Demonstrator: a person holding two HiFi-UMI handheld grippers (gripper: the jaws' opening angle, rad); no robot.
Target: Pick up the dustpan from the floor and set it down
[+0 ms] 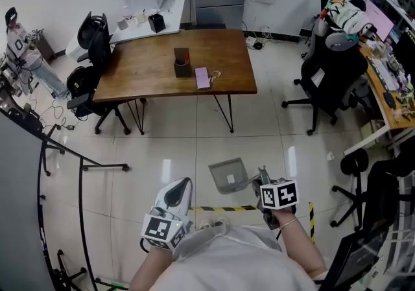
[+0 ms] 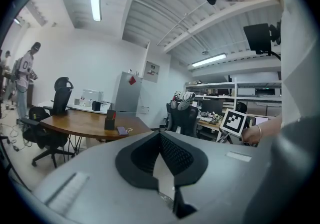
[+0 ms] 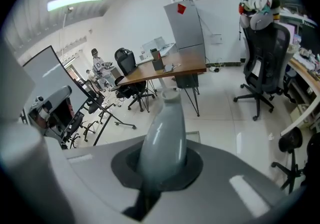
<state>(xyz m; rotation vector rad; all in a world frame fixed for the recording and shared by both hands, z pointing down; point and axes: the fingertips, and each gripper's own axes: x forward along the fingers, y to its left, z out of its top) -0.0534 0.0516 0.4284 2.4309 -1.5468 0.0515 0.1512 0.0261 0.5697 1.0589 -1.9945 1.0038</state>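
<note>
The pick-up half of the job looks done. The right gripper (image 1: 261, 183) has its fingers (image 3: 194, 167) clenched on the handle of the dustpan (image 1: 228, 175), and in the right gripper view that handle rises straight out from between the dark pads. In the head view the pan hangs just ahead of the person's body, tilted with its open mouth turned up and to the left. It is above the floor (image 1: 194, 144), just beyond a strip of yellow-and-black tape (image 1: 224, 208). I judge it clear of the tiles, though the steep angle leaves that less than certain. The left gripper (image 1: 181, 187) carries nothing: its fingers (image 2: 176, 154) are pressed together on empty air beside the right one (it seems to have no part in this step).

What remains is the setting down. That calls for levelling the tilt, lowering the pan until its flat base meets the floor, and only then letting the fingers part.

The dustpan is grey plastic, smooth with a slight sheen. Its handle is a rounded, tapering tube that ends in an open collar, and its tray is a shallow wedge with raised side walls. The floor is pale glossy tile that mirrors the ceiling lights, so a light plastic pan may skid on it if let go at a slant.
</note>
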